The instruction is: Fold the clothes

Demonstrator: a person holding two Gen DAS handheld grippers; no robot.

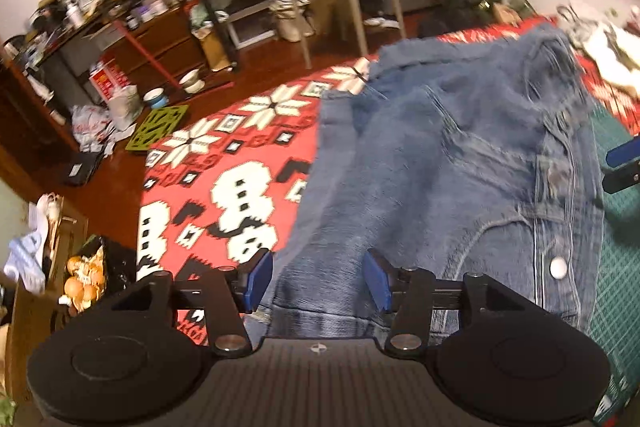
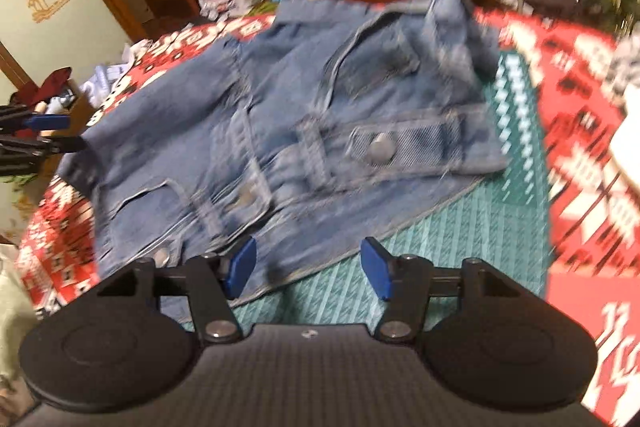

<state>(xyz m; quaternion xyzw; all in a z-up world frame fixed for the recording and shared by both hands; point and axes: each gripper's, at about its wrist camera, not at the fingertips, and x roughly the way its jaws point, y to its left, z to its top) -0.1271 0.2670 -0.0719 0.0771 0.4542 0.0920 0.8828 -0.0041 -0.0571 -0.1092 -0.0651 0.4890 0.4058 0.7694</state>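
Left wrist view: the left tool (image 1: 318,277) is released, its blue pads spread with nothing between them, and it sits at the near hem of the denim jacket (image 1: 460,163). The hem fills the gap between the pads but is not gripped. From this tool the jacket runs straight ahead and to the right, long axis hem to collar, collar at the far end.

Right wrist view: the right tool (image 2: 308,269) is likewise released and empty. It hangs over the green mat (image 2: 460,235), just beside the jacket's near edge; the jacket (image 2: 280,115) lies ahead and to the left. The collar points away and to the right, and a buttoned band lies across the upper layer.

The jacket rests on the patterned red blanket (image 1: 224,163), partly on the mat, with at least one part already doubled over. Judgement: the left tool is nearer the cloth. Blur hides finer seams.
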